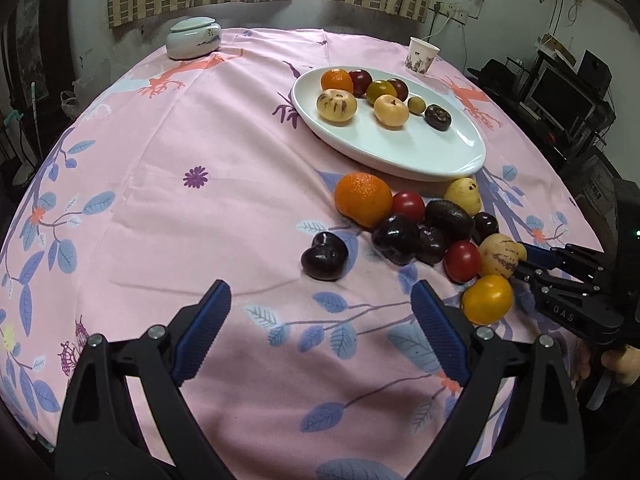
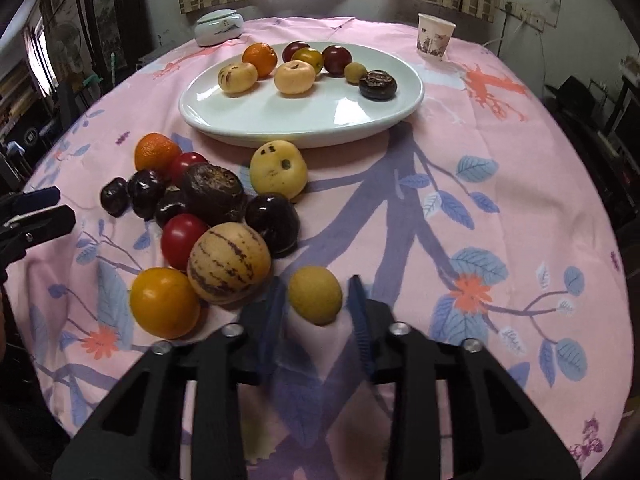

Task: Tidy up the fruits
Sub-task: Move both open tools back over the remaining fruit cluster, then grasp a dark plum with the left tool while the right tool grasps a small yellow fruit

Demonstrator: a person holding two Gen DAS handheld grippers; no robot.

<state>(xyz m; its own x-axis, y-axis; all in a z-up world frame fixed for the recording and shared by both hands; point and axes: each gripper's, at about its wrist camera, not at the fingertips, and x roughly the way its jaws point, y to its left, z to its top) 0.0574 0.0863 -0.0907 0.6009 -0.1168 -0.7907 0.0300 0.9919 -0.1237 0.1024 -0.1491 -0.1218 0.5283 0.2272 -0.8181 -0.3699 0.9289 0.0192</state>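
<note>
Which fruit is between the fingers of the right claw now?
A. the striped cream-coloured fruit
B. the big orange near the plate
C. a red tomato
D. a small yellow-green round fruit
D: in the right wrist view the right claw is closed around the small yellow-green fruit on the pink tablecloth, while the striped fruit lies beside it, outside the fingers.

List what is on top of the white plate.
The white plate holds eight fruits along its far side: an orange, two pale yellow fruits, two dark red ones, a yellow-green tomato, a small olive-yellow fruit and a dark brown one. Their undersides are hidden.
</note>
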